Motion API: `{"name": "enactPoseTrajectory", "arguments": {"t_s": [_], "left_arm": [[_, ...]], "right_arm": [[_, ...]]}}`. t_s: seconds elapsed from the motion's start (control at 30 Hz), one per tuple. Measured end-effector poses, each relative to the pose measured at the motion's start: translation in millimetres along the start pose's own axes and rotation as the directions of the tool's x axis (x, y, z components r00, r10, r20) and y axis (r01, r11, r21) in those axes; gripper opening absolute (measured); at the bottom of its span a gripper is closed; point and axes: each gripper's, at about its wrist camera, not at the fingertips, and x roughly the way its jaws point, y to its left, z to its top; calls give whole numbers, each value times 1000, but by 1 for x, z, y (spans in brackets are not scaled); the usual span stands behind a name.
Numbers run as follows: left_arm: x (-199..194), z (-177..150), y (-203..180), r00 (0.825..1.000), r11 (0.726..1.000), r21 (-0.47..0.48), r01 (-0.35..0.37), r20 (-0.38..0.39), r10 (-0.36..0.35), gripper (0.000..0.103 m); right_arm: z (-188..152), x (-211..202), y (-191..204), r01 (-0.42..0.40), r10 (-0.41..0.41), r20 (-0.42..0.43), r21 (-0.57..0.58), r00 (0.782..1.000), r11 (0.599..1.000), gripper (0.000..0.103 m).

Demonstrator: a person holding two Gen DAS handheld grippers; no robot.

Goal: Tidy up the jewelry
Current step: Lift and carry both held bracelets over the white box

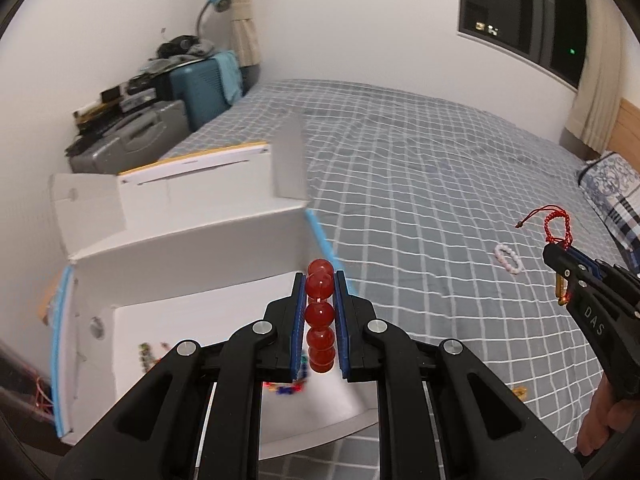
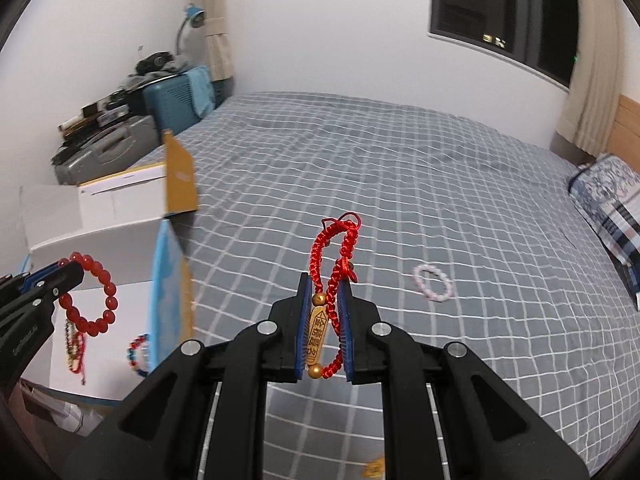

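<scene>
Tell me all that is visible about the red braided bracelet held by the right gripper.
The red braided bracelet is a knotted cord loop with a gold oblong charm bearing raised characters, a gold bead at each end of the charm. The right gripper is shut on it, pinching charm and cord between blue pads. The cord loop stands up past the fingertips, with loose knotted ends on top. It hangs above the grey checked bedsheet, not touching it.

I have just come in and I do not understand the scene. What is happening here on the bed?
A person is tidying jewelry with two hand-held grippers. The left gripper holds a red bead bracelet above the open white box, where some bracelets already lie. The right gripper holds a red cord bracelet with a gold charm over the bed. A pale pink bead bracelet lies on the bed.
</scene>
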Motion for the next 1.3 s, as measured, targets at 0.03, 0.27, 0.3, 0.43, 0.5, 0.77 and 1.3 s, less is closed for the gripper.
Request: {"name": "enactPoseTrajectory", "arguments": {"t_s": [0.03, 0.27, 0.3, 0.43, 0.5, 0.77, 1.3], "left_arm": [[-1, 0, 8, 1000, 1000, -7, -9, 0, 9, 13], [-10, -6, 58, 997, 995, -55, -79, -13, 79, 13], [-12, -9, 66, 996, 994, -62, -89, -17, 88, 13], [-10, -16, 91, 991, 989, -76, -128, -41, 125, 13], [-5, -22, 104, 987, 986, -81, -149, -65, 144, 13], [13, -44, 151, 970, 969, -127, -210, -153, 190, 13], [58, -73, 182, 928, 958, -172, -230, -335, 163, 13]], "right_arm": [[0, -1, 7, -9, 9, 1, -6, 1000, 1000, 12], [1, -8, 63, -70, 70, 6, -61, 998, 996, 12], [1, -8, 70, -77, 78, 4, -68, 997, 995, 12], [-2, -3, 108, -122, 121, -16, -109, 993, 987, 12], [-4, 1, 126, -143, 140, -33, -128, 990, 981, 12], [-24, 28, 188, -216, 191, -140, -191, 971, 957, 12], [-56, 82, 227, -287, 205, -354, -198, 912, 937, 12]]}}
